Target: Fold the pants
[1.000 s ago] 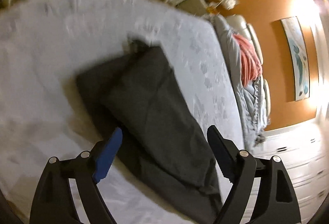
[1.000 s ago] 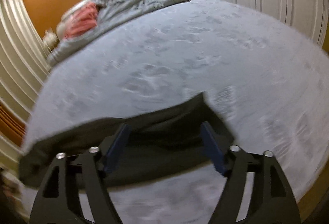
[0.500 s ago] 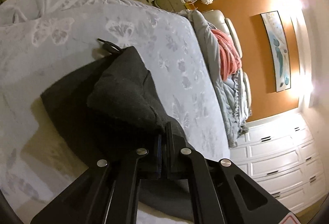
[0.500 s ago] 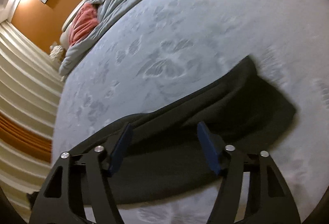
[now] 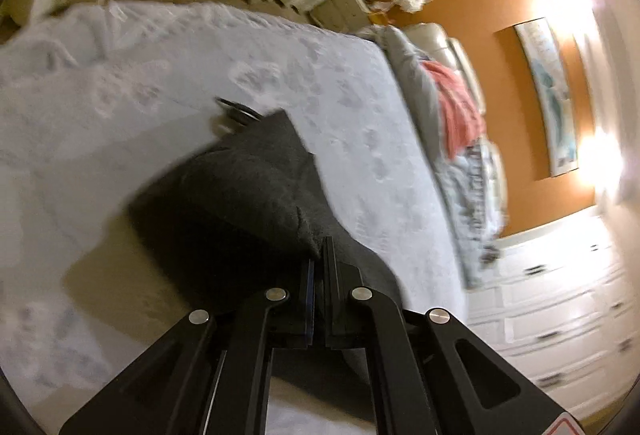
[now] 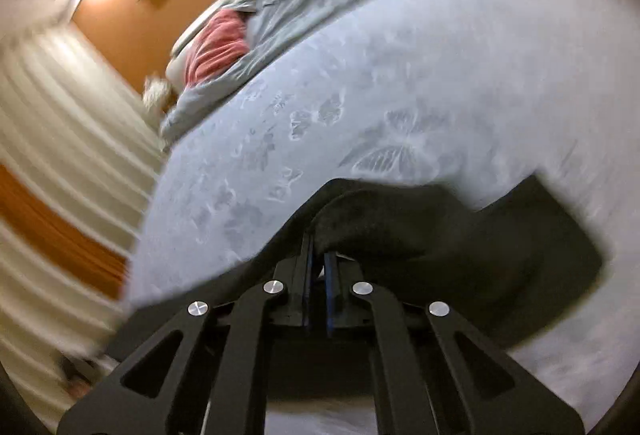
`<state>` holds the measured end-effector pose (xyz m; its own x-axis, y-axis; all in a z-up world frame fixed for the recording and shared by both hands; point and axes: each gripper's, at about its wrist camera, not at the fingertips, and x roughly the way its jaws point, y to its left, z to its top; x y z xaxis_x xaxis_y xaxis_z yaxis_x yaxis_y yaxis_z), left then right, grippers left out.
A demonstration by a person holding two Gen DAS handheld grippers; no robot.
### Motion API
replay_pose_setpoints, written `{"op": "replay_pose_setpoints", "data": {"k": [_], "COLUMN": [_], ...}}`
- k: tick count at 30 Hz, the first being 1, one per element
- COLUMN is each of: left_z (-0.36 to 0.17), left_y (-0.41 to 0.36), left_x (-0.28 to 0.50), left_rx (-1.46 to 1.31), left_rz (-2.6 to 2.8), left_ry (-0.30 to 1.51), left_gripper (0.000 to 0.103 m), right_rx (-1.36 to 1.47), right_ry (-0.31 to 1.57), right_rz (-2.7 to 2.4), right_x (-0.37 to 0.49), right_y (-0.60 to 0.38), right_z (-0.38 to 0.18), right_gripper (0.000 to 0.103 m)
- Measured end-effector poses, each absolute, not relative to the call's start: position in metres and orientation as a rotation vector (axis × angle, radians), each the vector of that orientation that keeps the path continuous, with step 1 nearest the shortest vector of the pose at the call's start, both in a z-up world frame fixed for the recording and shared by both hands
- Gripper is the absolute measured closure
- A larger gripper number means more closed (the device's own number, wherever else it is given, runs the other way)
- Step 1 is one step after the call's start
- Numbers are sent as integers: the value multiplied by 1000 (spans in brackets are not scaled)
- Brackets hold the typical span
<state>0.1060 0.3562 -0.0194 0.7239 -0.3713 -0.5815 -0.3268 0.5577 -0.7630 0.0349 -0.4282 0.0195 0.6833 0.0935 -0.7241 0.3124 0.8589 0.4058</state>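
The dark grey pants [image 5: 248, 195] lie partly folded on the pale bedspread with butterfly print [image 5: 160, 75]. My left gripper [image 5: 319, 251] is shut on a raised edge of the pants, and the cloth bunches up in front of the fingers. A drawstring loop [image 5: 236, 111] pokes out at the far end. In the right wrist view the pants [image 6: 500, 255] spread to the right, and my right gripper [image 6: 318, 247] is shut on a lifted fold of them above the bedspread [image 6: 360, 95]. Both views are motion-blurred.
A rumpled grey duvet [image 5: 452, 155] and a pink blanket [image 5: 456, 107] lie at the head of the bed. White drawers [image 5: 560, 315] stand beyond the bed's right edge. White curtains [image 6: 60, 115] hang along the left in the right wrist view.
Both grippers went from open to shut on the pants: the left closed half a second ago, the right just now. Both have lifted their cloth edges and are moving.
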Motion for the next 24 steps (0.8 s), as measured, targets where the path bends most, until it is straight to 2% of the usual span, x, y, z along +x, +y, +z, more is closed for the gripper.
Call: {"op": "replay_pose_setpoints", "data": {"k": [2, 4, 5, 6, 7, 9, 15, 16, 20, 22, 23, 24], "left_z": [-24, -36, -40, -43, -43, -38, -41, -42, -42, -38, -37, -35], "left_y": [359, 360, 358, 356, 354, 349, 335, 333, 334, 330, 327, 323], "left_x": [105, 107, 108, 109, 108, 107, 111, 112, 110, 109, 109, 111], "left_rx": [-949, -942, -930, -914, -898, -862, -778, -778, -790, -769, -746, -706], "left_rz": [55, 92, 110, 131, 146, 159, 247, 256, 281, 283, 289, 299], "left_ry": [850, 921, 951, 969, 975, 966, 1008, 1013, 1008, 998, 998, 1002], "left_gripper": [102, 102, 102, 102, 102, 101, 99, 99, 99, 99, 99, 99], "right_rx": [556, 611, 642, 663, 663, 661, 765, 747, 572, 488, 445, 405], "right_ry": [1019, 1118, 1107, 1076, 1040, 944, 941, 947, 872, 915, 970, 1063], "right_rz": [-176, -191, -170, -177, -213, -286, -343, -366, -363, -332, -342, -360], "right_x": [33, 30, 26, 21, 16, 4, 17, 17, 33, 48, 56, 66], "right_y": [-438, -448, -452, -458, -461, -470, -493, -491, -461, -442, -436, -432], "right_z": [-20, -42, -42, -35, -28, -12, -24, -23, 4, 1, -9, -28], "right_gripper": [82, 78, 78, 68, 44, 25, 28, 31, 32, 34, 38, 64]}}
